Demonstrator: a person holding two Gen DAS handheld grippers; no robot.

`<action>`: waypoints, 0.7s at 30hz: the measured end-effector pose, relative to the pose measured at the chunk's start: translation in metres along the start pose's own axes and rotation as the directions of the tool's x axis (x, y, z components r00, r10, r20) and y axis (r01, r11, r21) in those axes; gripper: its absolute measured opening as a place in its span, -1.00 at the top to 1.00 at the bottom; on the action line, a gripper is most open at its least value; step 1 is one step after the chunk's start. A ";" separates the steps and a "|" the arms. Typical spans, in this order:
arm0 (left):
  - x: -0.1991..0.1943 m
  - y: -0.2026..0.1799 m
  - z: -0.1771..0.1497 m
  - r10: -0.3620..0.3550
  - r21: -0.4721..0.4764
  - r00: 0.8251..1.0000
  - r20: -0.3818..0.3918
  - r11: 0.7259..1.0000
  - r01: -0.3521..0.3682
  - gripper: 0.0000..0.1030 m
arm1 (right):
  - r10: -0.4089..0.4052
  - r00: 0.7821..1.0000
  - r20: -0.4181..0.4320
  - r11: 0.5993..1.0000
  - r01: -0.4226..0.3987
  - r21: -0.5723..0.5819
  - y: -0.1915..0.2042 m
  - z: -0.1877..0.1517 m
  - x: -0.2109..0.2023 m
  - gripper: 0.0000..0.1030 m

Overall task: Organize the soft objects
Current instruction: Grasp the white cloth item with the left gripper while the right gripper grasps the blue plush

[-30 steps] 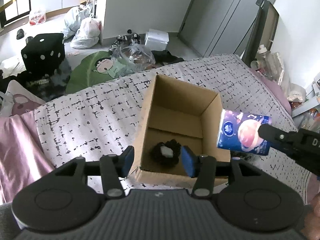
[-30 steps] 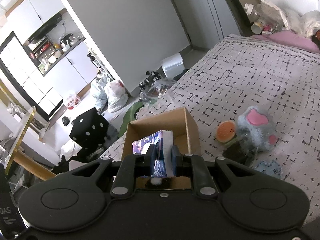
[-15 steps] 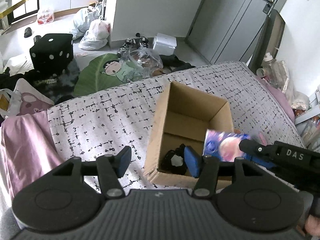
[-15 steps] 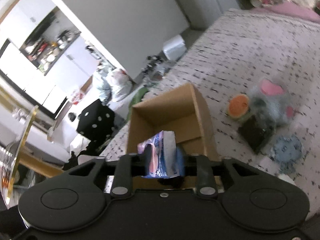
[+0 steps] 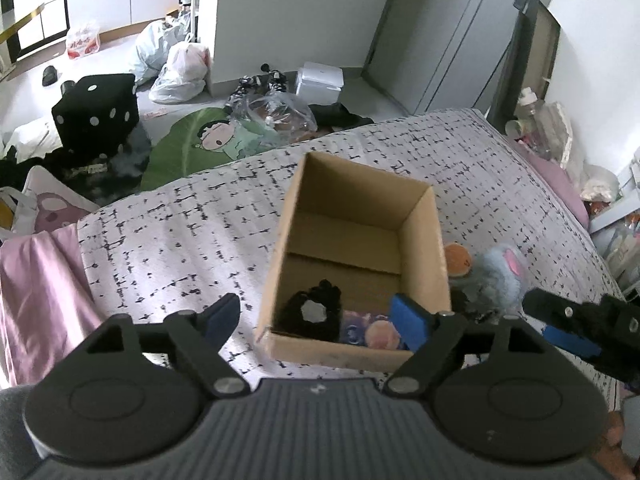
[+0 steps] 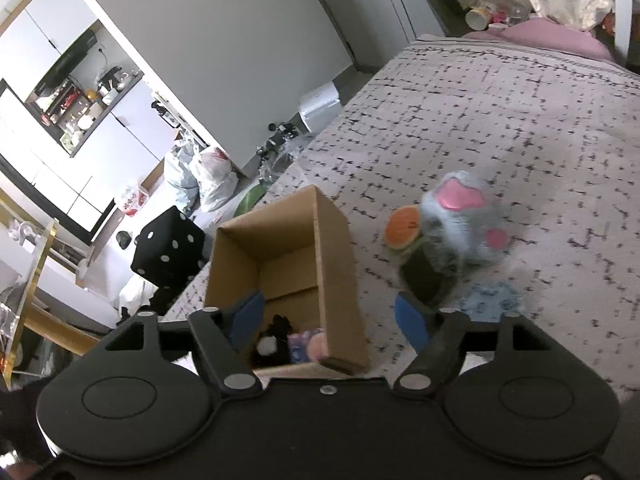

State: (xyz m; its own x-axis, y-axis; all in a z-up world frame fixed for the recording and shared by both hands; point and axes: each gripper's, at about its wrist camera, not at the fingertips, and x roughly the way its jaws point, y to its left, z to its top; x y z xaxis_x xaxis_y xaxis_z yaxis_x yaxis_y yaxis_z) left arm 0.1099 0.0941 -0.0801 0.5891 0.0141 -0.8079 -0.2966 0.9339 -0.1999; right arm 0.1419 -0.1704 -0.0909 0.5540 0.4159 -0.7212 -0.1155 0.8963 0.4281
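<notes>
An open cardboard box (image 5: 348, 200) stands on the patterned bedspread. Inside it lie a black fluffy item (image 5: 316, 312) with a white centre and a blue packet with a planet print (image 5: 368, 332). My left gripper (image 5: 316, 318) hovers over the box's near end, its jaws opening with nothing gripped. My right gripper (image 6: 328, 316) is above the box's (image 6: 340, 264) right wall; its jaws are opening and the packet (image 6: 306, 346) lies free below. In the left wrist view the right gripper (image 5: 556, 320) sits right of the box.
Right of the box lie a blue-grey plush with pink patches (image 6: 460, 216), an orange round toy (image 6: 402, 226), a dark item (image 6: 424, 280) and a pale blue disc (image 6: 492, 300). Off the bed's far edge are a black dice cube (image 5: 96, 112), bags and clutter.
My right gripper opened and let go of the packet, which dropped into the box, then drew back to the right. My left gripper's jaws spread wider.
</notes>
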 end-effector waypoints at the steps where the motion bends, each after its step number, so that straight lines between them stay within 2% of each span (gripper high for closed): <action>1: 0.000 -0.004 -0.001 0.001 0.003 1.000 0.001 1.000 -0.001 -0.59 | -0.004 1.000 -0.002 1.000 0.004 0.000 -0.005 0.001 -0.002 -0.45; 7: -0.003 -0.030 -0.008 -0.021 0.019 1.000 -0.008 1.000 0.021 -0.60 | -0.002 1.000 0.002 1.000 0.002 -0.003 -0.032 0.003 -0.020 -0.80; 21: -0.003 -0.082 -0.037 -0.016 0.020 0.999 -0.042 1.000 0.017 -0.60 | -0.005 1.000 -0.021 1.000 0.005 -0.003 -0.088 0.010 -0.038 -0.85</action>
State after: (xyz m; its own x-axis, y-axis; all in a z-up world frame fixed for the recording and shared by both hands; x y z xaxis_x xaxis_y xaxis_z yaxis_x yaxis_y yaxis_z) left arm 0.1047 0.0044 -0.0822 0.5616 -0.0162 -0.8272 -0.2712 0.9410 -0.2026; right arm 0.1392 -0.2663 -0.0959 0.5368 0.4147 -0.7348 -0.1156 0.8988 0.4228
